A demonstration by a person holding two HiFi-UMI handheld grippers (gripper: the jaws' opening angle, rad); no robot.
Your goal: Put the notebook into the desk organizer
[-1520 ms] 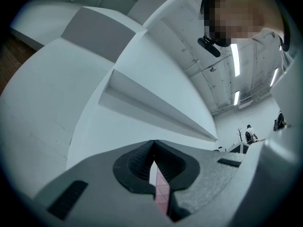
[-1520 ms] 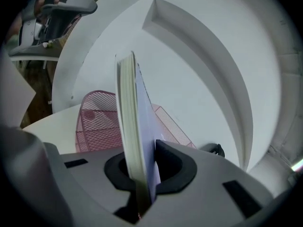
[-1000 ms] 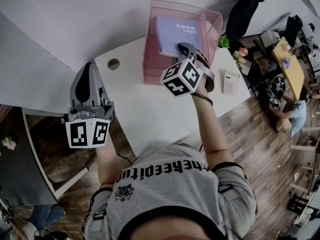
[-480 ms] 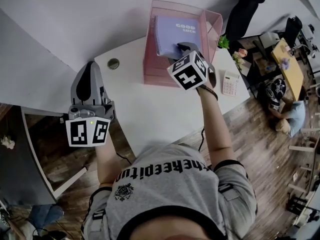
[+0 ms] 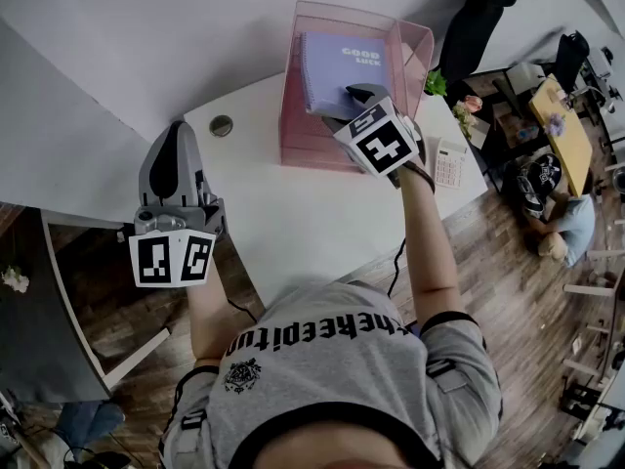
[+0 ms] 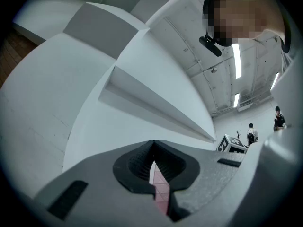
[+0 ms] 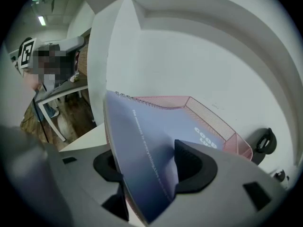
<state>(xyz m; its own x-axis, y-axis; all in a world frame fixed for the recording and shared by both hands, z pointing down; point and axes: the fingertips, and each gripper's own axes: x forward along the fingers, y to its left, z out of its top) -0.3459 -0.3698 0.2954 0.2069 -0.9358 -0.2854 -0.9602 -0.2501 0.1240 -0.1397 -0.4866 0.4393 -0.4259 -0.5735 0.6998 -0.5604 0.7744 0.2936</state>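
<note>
A lilac spiral notebook [image 5: 342, 66] lies inside the pink mesh desk organizer [image 5: 293, 115] at the back of the white desk. My right gripper [image 5: 356, 96] is at the notebook's near edge, over the organizer's front. In the right gripper view the notebook [image 7: 151, 141] slants between the two pads; the jaws are opening and stand wide of the thin cover, with the organizer [image 7: 208, 112] behind. My left gripper [image 5: 176, 135] hangs over the desk's left end, apart from the organizer, shut with nothing held; its pads [image 6: 137, 162] meet with only a slit between them.
A white calculator [image 5: 450, 161] lies on the desk right of the organizer, a small plant [image 5: 437, 81] behind it. A round cable grommet [image 5: 222, 125] sits left of the organizer. A black chair [image 5: 479, 18] stands beyond the desk.
The right gripper has shifted to the right along the organizer's front and its jaws have spread off the notebook, which now rests in the organizer. The left gripper has stayed put.
</note>
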